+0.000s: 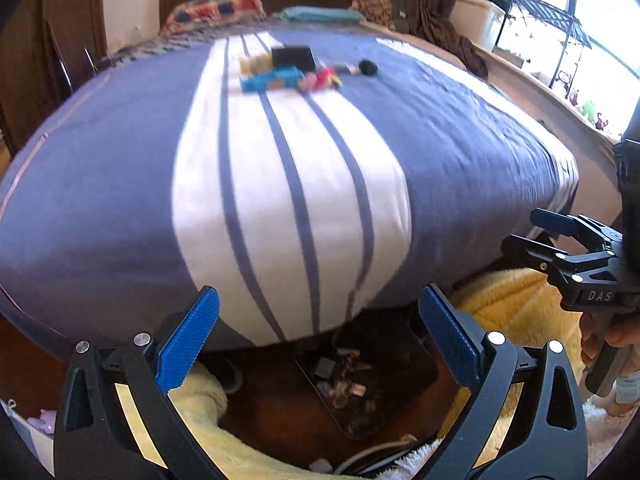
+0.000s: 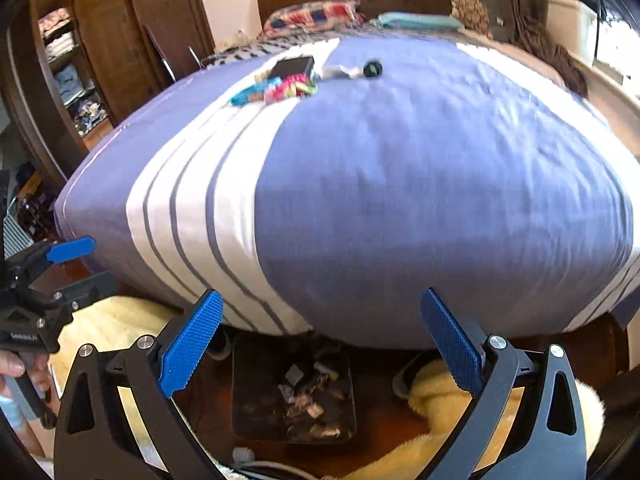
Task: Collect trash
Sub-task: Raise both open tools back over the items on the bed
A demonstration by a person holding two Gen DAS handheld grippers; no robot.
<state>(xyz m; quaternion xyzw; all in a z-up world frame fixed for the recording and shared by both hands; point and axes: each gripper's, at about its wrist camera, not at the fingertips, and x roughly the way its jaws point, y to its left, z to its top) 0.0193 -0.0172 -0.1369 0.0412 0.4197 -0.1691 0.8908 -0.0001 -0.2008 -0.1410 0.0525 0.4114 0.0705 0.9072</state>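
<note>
Several bits of trash lie far up the blue-and-white striped bed (image 1: 280, 184): a teal wrapper (image 1: 272, 79) (image 2: 246, 95), a pink-red wrapper (image 1: 320, 79) (image 2: 290, 87) and a small black ball (image 1: 368, 67) (image 2: 373, 68), beside a flat black box (image 1: 293, 57) (image 2: 291, 66). On the floor at the bed's foot stands a black bin (image 1: 404, 360) (image 2: 248, 364) with scraps in it. My left gripper (image 1: 320, 300) (image 2: 86, 266) hangs open and empty above the bin. My right gripper (image 2: 322, 300) (image 1: 524, 230) is beside it, also open and empty.
A yellow fluffy rug (image 1: 516, 312) (image 2: 444, 396) flanks the bin on the dark wood floor. A grey slipper (image 2: 402, 380) and a white cable (image 1: 372, 452) lie close by. A wardrobe (image 2: 100, 48) stands left, pillows (image 2: 316, 16) at the headboard, a window ledge (image 1: 532, 80) right.
</note>
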